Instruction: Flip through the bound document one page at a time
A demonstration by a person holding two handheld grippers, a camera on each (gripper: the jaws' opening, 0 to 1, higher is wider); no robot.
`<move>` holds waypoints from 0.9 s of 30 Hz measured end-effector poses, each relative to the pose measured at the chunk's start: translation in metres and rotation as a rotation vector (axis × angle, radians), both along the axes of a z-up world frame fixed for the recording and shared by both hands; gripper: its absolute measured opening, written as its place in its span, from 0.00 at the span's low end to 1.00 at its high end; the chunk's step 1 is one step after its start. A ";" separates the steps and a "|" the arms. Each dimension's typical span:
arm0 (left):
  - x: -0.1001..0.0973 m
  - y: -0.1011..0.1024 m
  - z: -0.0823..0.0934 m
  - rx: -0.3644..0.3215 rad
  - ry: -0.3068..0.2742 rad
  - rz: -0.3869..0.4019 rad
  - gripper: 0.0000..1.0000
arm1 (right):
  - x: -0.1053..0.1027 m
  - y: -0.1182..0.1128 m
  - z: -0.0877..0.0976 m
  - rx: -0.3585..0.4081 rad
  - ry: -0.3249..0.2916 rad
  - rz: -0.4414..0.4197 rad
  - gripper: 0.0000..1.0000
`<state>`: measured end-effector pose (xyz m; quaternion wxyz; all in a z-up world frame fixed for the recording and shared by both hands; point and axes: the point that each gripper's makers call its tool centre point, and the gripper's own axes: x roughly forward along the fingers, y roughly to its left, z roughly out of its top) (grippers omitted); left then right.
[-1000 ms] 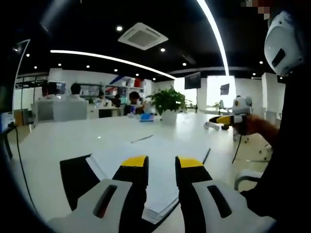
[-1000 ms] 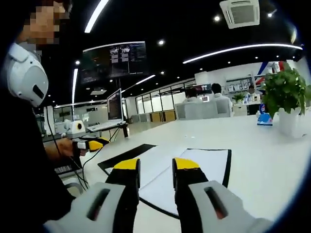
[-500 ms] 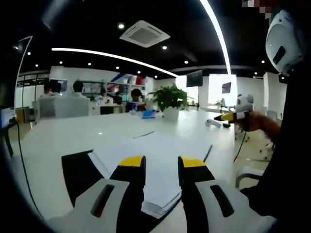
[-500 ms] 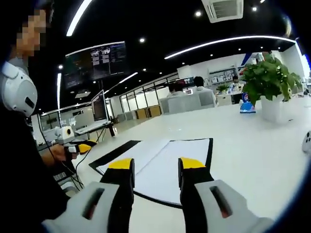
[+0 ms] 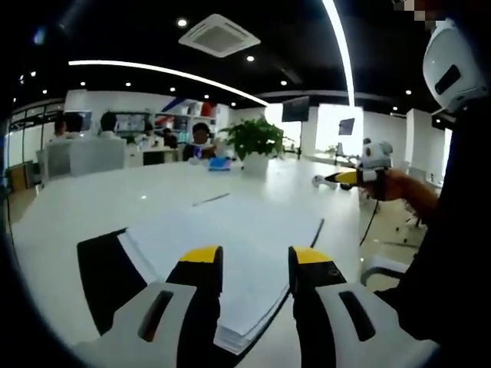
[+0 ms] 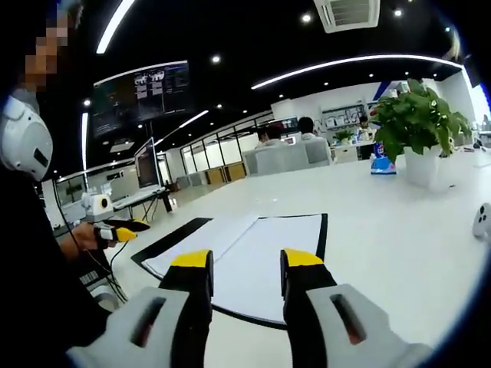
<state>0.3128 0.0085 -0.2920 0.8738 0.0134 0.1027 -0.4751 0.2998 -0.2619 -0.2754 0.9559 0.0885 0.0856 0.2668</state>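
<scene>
The bound document (image 5: 230, 238) lies open on the white table (image 5: 92, 207), with white pages and a black cover (image 5: 103, 268) showing at its left side. My left gripper (image 5: 255, 257) hovers open over the near edge of the page stack, nothing between its yellow-tipped fingers. From the other side, the document (image 6: 253, 245) is flat with a black border. My right gripper (image 6: 247, 259) is open just above its near edge, holding nothing. Each gripper also appears in the other view, held in a hand off the table: the right gripper (image 5: 354, 177) and the left gripper (image 6: 115, 231).
A potted plant (image 5: 250, 142) (image 6: 420, 126) stands further along the table, with a thin dark pen-like object (image 5: 211, 199) short of it. A small white object (image 6: 482, 222) lies at the right. People sit at desks in the back. My dark sleeve fills one side.
Both cameras have shifted a little, and the right one now looks more squarely over the pages. Both pairs of jaws stand slightly wider apart. The document lies as before.
</scene>
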 end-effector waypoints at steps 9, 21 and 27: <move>-0.001 -0.020 -0.005 0.069 0.005 -0.076 0.40 | 0.002 -0.019 -0.007 0.019 -0.010 -0.080 0.44; 0.002 -0.044 -0.014 0.113 0.025 -0.134 0.38 | -0.010 -0.021 -0.021 0.018 0.029 -0.057 0.44; -0.002 -0.059 -0.016 0.118 0.038 -0.162 0.38 | -0.013 -0.025 -0.023 0.025 0.034 -0.057 0.43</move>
